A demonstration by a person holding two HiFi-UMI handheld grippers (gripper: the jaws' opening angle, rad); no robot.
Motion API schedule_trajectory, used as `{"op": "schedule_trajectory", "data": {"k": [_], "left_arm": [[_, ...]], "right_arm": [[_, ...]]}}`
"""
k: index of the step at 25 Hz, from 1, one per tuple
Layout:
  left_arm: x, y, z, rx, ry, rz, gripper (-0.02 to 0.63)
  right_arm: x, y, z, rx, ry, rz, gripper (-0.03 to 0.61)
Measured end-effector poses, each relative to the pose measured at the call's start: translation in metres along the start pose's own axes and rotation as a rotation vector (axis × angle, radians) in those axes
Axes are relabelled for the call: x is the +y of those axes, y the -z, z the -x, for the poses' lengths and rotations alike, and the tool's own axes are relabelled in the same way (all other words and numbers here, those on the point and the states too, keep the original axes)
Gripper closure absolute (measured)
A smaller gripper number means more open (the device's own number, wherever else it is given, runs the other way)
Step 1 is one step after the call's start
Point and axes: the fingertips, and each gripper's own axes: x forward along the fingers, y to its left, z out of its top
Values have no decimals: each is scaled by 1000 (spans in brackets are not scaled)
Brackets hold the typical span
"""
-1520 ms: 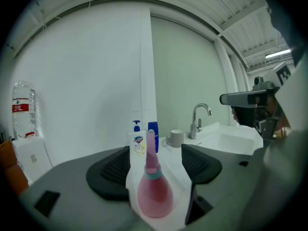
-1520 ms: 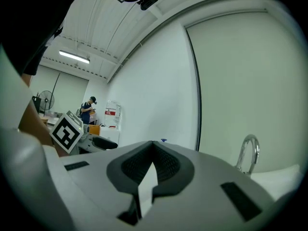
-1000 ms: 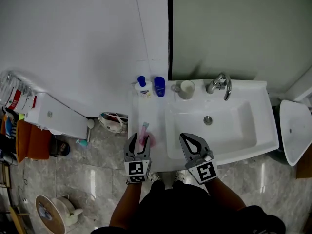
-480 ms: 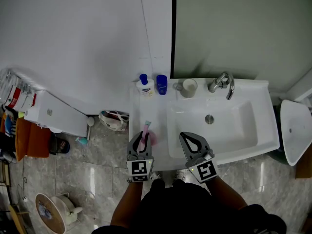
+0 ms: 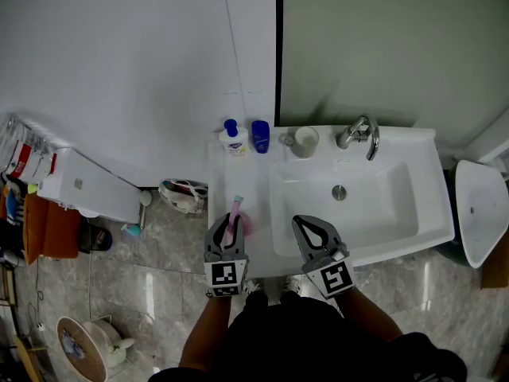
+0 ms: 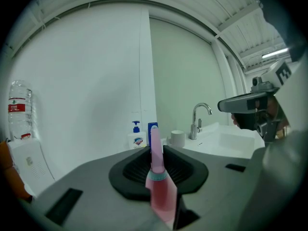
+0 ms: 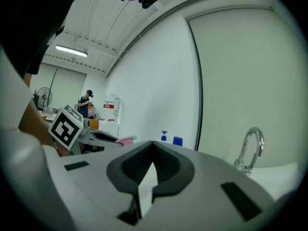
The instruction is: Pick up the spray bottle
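Note:
A pink spray bottle [image 5: 236, 216] with a pale teal collar lies on the white counter left of the sink basin. My left gripper [image 5: 226, 231] is shut on it, its pads pressing the bottle's body. In the left gripper view the bottle [image 6: 159, 189] sticks up between the dark pads [image 6: 192, 170], nozzle pointing away. My right gripper [image 5: 305, 226] hovers over the basin's near left corner with its jaws together and nothing in them. In the right gripper view its pads [image 7: 166, 165] meet along a thin slit.
The white sink [image 5: 398, 213] carries a chrome faucet [image 5: 359, 136], a white cup [image 5: 304, 143], a soap pump bottle [image 5: 232, 140] and a blue bottle [image 5: 260, 136] along its back edge. A white box [image 5: 87, 189] and a bag [image 5: 183, 196] are on the floor at left.
The left gripper's jaws have drawn in from a wider stance onto the pink bottle. Both hands kept their places.

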Motion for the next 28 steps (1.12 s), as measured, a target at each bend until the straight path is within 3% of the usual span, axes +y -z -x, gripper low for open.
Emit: {"op": "schedule_trajectory", "data": {"k": [13,18,24,28], "left_arm": [[10,-41,13,-48,-10,23,529],[10,-82,21,-121,-2,27,529],[13,-131,32,-208,4,38,529],[11,-159,37,-253,16,20,529]], "right_arm": [[-1,-3,-1,-12,10,-1,580],[-10,-11,-5,-37,28,0,580],[-28,-30,0,-75,66,-84,580],[-41,-44,6,-78,84,-59,580]]}}
